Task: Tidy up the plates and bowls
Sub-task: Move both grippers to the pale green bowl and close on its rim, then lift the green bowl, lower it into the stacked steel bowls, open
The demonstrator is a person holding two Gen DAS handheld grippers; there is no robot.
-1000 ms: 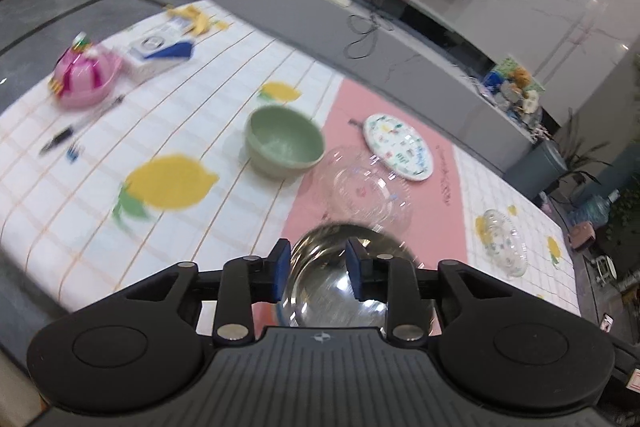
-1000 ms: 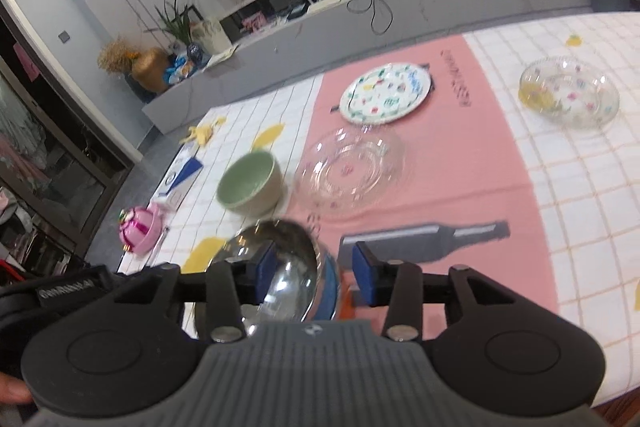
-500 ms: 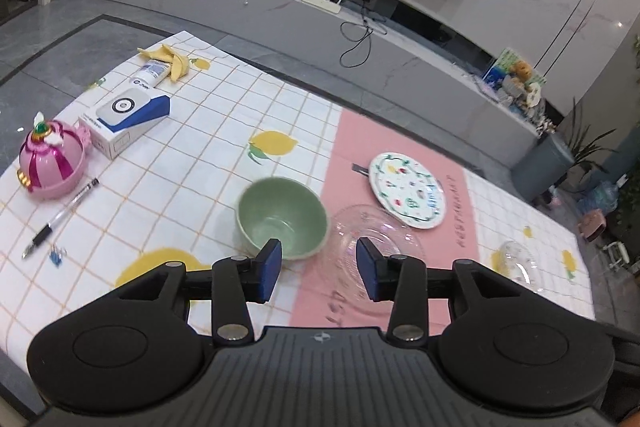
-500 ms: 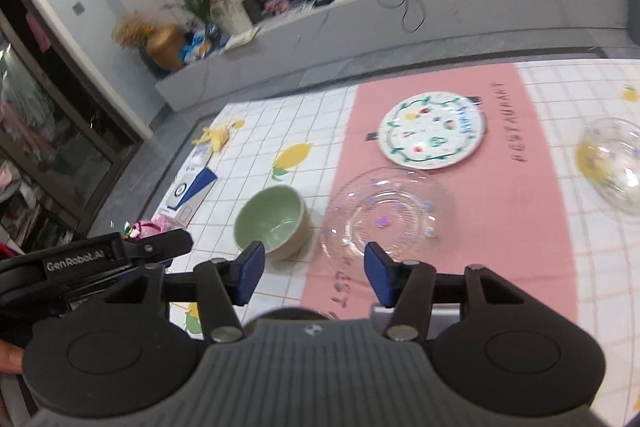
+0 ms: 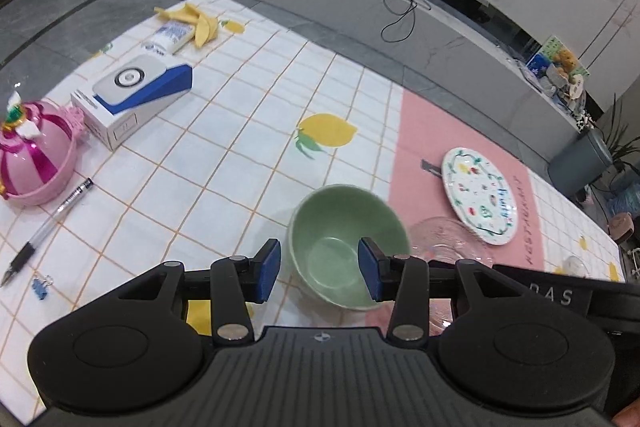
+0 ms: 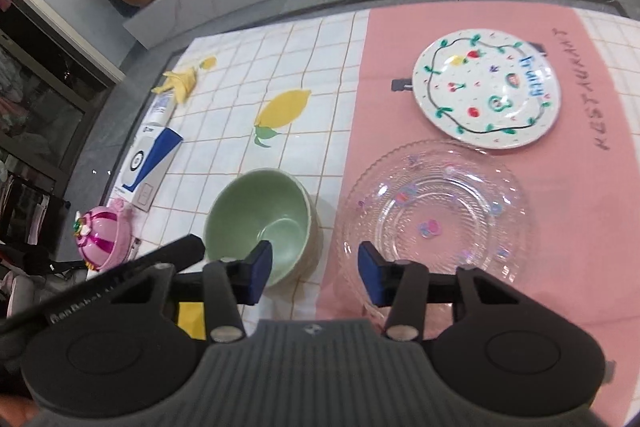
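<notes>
A pale green bowl (image 5: 348,247) stands upright on the checked cloth, just left of the pink strip. My left gripper (image 5: 320,267) hovers at its near side; its jaws are opening, the bowl shows between them, and the pads do not touch it. My right gripper (image 6: 316,275) is closing, empty, over the gap between the green bowl (image 6: 260,223) and a clear glass plate (image 6: 436,215). A white painted plate (image 6: 486,89) lies beyond the glass plate. In the left wrist view the glass plate (image 5: 444,239) and the painted plate (image 5: 480,197) lie to the right.
On the left lie a pink toy pot (image 5: 36,159), a white and blue box (image 5: 132,99), a pen (image 5: 48,227), a blue clip (image 5: 42,285) and a banana peel (image 5: 196,19). A small glass bowl (image 5: 574,263) sits far right. The floor begins past the table's far edge.
Both grippers moved forward over the table, from a steel bowl toward the green bowl. The steel bowl has dropped out of view. The left jaws stand wider than a second ago.
</notes>
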